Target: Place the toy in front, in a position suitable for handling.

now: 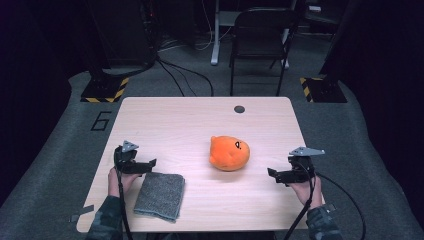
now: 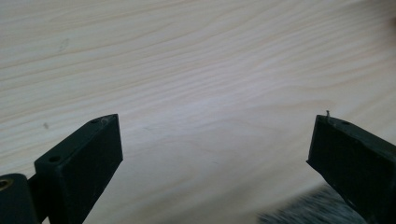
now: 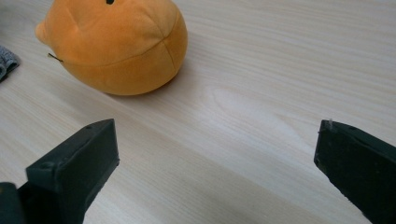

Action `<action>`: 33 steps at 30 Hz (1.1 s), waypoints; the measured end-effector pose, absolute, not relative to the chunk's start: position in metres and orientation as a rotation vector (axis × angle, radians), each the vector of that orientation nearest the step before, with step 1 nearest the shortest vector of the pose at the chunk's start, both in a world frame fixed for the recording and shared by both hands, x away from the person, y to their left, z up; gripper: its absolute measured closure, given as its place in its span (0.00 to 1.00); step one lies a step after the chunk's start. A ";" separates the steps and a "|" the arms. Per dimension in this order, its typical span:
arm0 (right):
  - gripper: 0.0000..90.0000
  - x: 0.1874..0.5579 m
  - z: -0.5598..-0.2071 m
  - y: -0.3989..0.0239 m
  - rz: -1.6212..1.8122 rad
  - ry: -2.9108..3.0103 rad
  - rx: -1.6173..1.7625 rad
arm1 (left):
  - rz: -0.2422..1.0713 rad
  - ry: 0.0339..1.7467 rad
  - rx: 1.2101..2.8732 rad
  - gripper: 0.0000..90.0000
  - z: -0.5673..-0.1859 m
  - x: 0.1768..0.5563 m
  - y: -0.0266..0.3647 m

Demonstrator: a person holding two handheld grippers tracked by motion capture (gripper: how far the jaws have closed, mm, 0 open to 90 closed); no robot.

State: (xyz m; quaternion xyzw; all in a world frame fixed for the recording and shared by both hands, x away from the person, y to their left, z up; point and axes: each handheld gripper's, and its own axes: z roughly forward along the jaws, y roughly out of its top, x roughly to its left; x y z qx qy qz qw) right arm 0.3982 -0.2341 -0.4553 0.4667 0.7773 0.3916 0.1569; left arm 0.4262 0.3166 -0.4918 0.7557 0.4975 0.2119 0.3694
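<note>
Two grippers are over the pale wooden counter [image 1: 200,115] in the high view; the left gripper [image 1: 150,163] is near the counter's left edge, held by a hand [image 1: 118,181] that comes from the bottom, and its fingers point toward the middle; a folded grey cloth [image 1: 160,196] lies just below and beside them, near the front edge; whether the fingers touch it I cannot tell. The right gripper [image 1: 272,173] is near the right edge, in the other hand [image 1: 306,191], and its fingers point left toward an orange plush toy [image 1: 229,153]; the toy sits a little right of the counter's middle, apart from both grippers and from the cloth; a small dark round hole [image 1: 239,109] is near the far edge, and a dark chair [image 1: 260,35] stands on the floor behind the counter.

From the left gripper view, the two black fingers [image 2: 84,163] stand spread wide with only bare wood grain between them; a blurred grey corner of the cloth [image 2: 308,210] shows at the bottom, beside the right-hand finger.

From the right gripper view, the fingers [image 3: 74,168] are also spread wide, nothing between them; the plush toy [image 3: 116,46] rests on the counter further ahead, toward the upper left, well clear of the fingers; an edge of the grey cloth [image 3: 7,63] shows at the far left.
</note>
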 end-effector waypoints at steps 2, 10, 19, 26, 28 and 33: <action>0.00 0.398 -0.457 -0.231 1.101 2.229 1.337 | 0.548 1.236 1.945 0.03 -0.486 0.414 0.309; 0.00 0.399 -0.457 -0.232 1.092 2.222 1.348 | 0.508 1.088 2.074 0.02 -0.485 0.367 0.271; 0.01 0.401 -0.461 -0.229 1.076 2.257 1.350 | 0.484 1.101 2.215 0.00 -0.497 0.347 0.255; 0.01 0.401 -0.462 -0.229 1.066 2.256 1.358 | 0.412 1.131 2.252 0.17 -0.513 0.352 0.259; 0.01 0.402 -0.462 -0.230 1.067 2.257 1.350 | 0.418 1.136 2.240 0.23 -0.513 0.351 0.260; 0.02 0.402 -0.464 -0.230 1.054 2.267 1.362 | 0.430 1.120 2.198 0.61 -0.512 0.351 0.266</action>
